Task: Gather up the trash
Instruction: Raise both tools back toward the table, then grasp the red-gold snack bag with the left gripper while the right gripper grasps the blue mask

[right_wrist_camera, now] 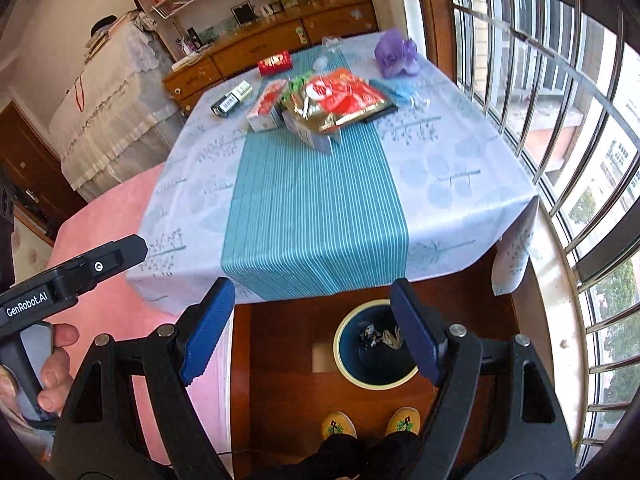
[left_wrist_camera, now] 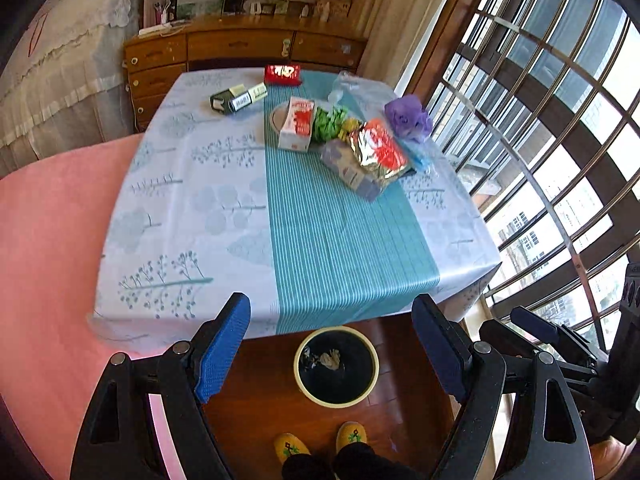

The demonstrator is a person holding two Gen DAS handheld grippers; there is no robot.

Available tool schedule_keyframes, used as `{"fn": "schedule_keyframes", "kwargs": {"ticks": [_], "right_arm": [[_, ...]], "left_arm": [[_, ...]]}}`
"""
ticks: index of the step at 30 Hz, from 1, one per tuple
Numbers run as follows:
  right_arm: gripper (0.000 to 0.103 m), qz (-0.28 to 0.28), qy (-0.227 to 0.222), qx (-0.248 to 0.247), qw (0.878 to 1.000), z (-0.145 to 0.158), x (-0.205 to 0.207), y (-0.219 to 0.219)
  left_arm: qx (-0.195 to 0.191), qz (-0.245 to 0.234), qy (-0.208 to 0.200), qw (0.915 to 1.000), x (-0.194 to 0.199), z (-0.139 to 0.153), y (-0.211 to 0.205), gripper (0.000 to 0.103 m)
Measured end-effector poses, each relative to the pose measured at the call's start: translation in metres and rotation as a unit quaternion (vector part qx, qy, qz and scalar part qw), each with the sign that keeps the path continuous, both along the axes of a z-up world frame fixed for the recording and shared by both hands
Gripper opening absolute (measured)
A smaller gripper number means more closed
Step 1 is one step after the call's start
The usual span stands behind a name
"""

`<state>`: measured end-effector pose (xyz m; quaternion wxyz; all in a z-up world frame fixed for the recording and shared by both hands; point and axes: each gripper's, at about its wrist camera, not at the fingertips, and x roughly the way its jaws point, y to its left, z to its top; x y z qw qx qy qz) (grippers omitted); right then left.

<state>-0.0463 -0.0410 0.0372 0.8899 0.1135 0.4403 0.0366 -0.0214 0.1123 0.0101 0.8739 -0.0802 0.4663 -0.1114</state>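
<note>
Judging by the pile, this cleanup is barely getting going. Using the bin [left_wrist_camera: 337,366] on the floor at the table's near edge as the reference: it's holding just a bit of crumpled stuff at the bottom, while nearly all the trash is still sitting well beyond it at the table's [left_wrist_camera: 224,216] far end. Going left to right up there: a dark green box [left_wrist_camera: 236,100], a red pack [left_wrist_camera: 282,74] furthest from the bin, a red-and-white carton [left_wrist_camera: 297,124], a green wrapper [left_wrist_camera: 329,123], a big foil snack bag [left_wrist_camera: 380,152] lying on a bluish box, then a purple crumpled bag [left_wrist_camera: 408,117]. The left gripper [left_wrist_camera: 332,354] is hanging right over the bin with jaws spread wide and nothing in them; the right gripper [right_wrist_camera: 312,330] is doing the same, wide open and empty. So basically everything's left to pick up, I'd say. View differences: the right wrist view is catching the person's hand [right_wrist_camera: 52,368] wrapped around the other gripper's handle and a bookshelf far behind the bin, which the left view isn't. The left view is showing the green wrapper more clearly.
</note>
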Motion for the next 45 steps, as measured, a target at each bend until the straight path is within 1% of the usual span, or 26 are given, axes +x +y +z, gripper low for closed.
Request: {"fn": "schedule_keyframes", "kwargs": {"ticks": [2, 6, 10, 13, 15, 17, 18, 21, 23, 25, 29, 33, 36, 39, 43, 45], "right_arm": [[0.078, -0.002, -0.024, -0.003, 1.000, 0.026, 0.001, 0.002], [0.078, -0.010, -0.059, -0.010, 0.998, 0.064, 0.008, 0.002], [0.078, -0.026, -0.081, -0.030, 0.996, 0.091, 0.029, -0.012], [0.078, -0.030, -0.083, -0.033, 0.996, 0.104, 0.052, -0.030], [0.078, -0.032, -0.082, -0.033, 0.996, 0.110, 0.072, -0.045], [0.078, -0.035, -0.078, -0.032, 0.996, 0.107, 0.094, -0.063], [0.078, -0.036, -0.075, -0.032, 0.996, 0.105, 0.106, -0.071], [0.078, -0.034, -0.057, -0.026, 0.997, 0.095, 0.145, -0.100], [0.078, -0.024, -0.036, -0.021, 0.999, 0.084, 0.173, -0.119], [0.078, -0.012, -0.010, -0.024, 1.000, 0.066, 0.203, -0.137], [0.078, 0.012, 0.027, -0.033, 0.999, 0.024, 0.256, -0.166], [0.076, 0.047, 0.063, -0.036, 0.996, -0.022, 0.305, -0.182], [0.074, 0.071, 0.089, -0.034, 0.993, -0.056, 0.338, -0.188], [0.073, 0.088, 0.109, -0.034, 0.990, -0.084, 0.370, -0.189], [0.072, 0.111, 0.123, -0.042, 0.985, -0.111, 0.404, -0.184], [0.068, 0.124, 0.131, -0.048, 0.983, -0.122, 0.416, -0.179]], "left_arm": [[-0.001, -0.001, -0.010, 1.0000, 0.006, 0.023, 0.002, 0.083], [0.012, -0.012, -0.034, 0.9993, 0.028, 0.070, -0.001, 0.083], [0.022, -0.021, -0.062, 0.9976, 0.061, 0.104, -0.013, 0.083], [0.030, -0.022, -0.074, 0.9966, 0.092, 0.118, -0.024, 0.083], [0.034, -0.025, -0.071, 0.9966, 0.114, 0.122, -0.035, 0.083], [0.035, -0.031, -0.070, 0.9964, 0.138, 0.125, -0.048, 0.083], [0.042, -0.031, -0.068, 0.9963, 0.151, 0.124, -0.055, 0.083], [0.056, -0.042, -0.051, 0.9962, 0.193, 0.107, -0.079, 0.083], [0.062, -0.050, -0.037, 0.9961, 0.221, 0.094, -0.095, 0.083], [0.072, -0.054, -0.018, 0.9958, 0.250, 0.078, -0.112, 0.083], [0.084, -0.064, 0.023, 0.9942, 0.302, 0.031, -0.142, 0.083], [0.104, -0.075, 0.068, 0.9895, 0.352, -0.018, -0.169, 0.083], [0.115, -0.073, 0.096, 0.9859, 0.379, -0.052, -0.180, 0.083], [0.126, -0.070, 0.121, 0.9821, 0.398, -0.078, -0.185, 0.083], [0.132, -0.065, 0.150, 0.9777, 0.415, -0.103, -0.185, 0.083], [0.132, -0.066, 0.163, 0.9755, 0.419, -0.109, -0.186, 0.081]]}}
